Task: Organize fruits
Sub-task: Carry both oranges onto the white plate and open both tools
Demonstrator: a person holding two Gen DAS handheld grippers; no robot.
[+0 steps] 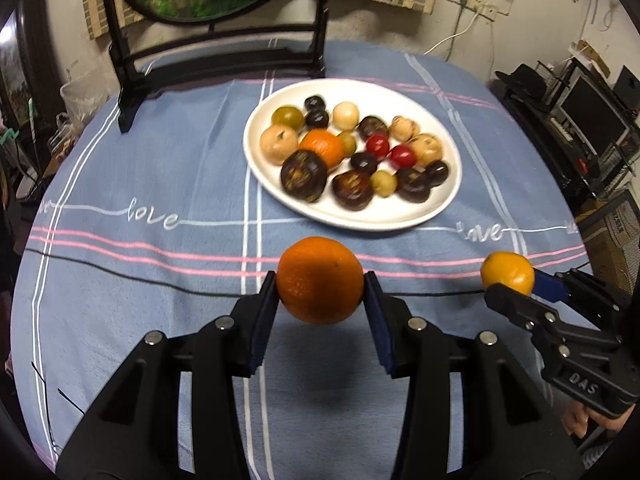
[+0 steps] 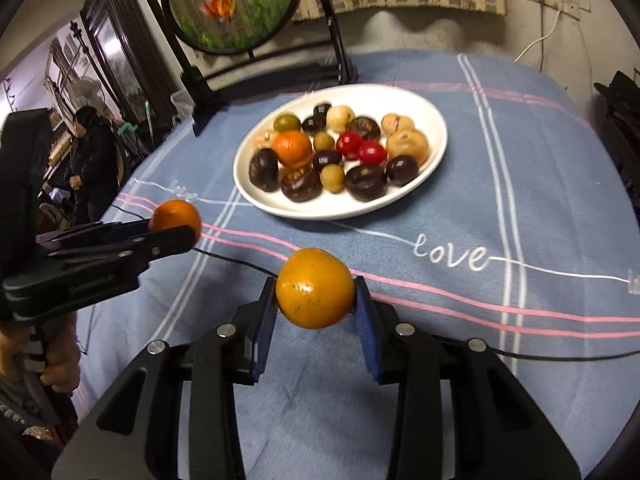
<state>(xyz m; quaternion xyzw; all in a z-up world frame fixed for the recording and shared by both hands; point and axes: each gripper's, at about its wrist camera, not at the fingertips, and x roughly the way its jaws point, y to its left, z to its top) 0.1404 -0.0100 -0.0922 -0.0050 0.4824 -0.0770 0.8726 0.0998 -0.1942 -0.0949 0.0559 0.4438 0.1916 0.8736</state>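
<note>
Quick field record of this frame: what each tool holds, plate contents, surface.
left tool: shut on deep orange fruit, lifted off the cloth
right tool: shut on yellow-orange fruit, also lifted
plate: white, oval; mixed small fruits, dark purple, tan, green, two red, one orange
surface: blue striped tablecloth, "love" lettering

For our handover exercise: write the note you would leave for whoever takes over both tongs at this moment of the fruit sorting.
Left tongs: shut on the orange, held clear of the blue tablecloth.
Right tongs: shut on the yellow-orange citrus, also held above the cloth.
White plate: beyond both, already holding many mixed fruits, one orange among them.
Done: both fruits gripped.
Left: probably set both on the plate. No other loose fruit shows on the cloth.
</note>
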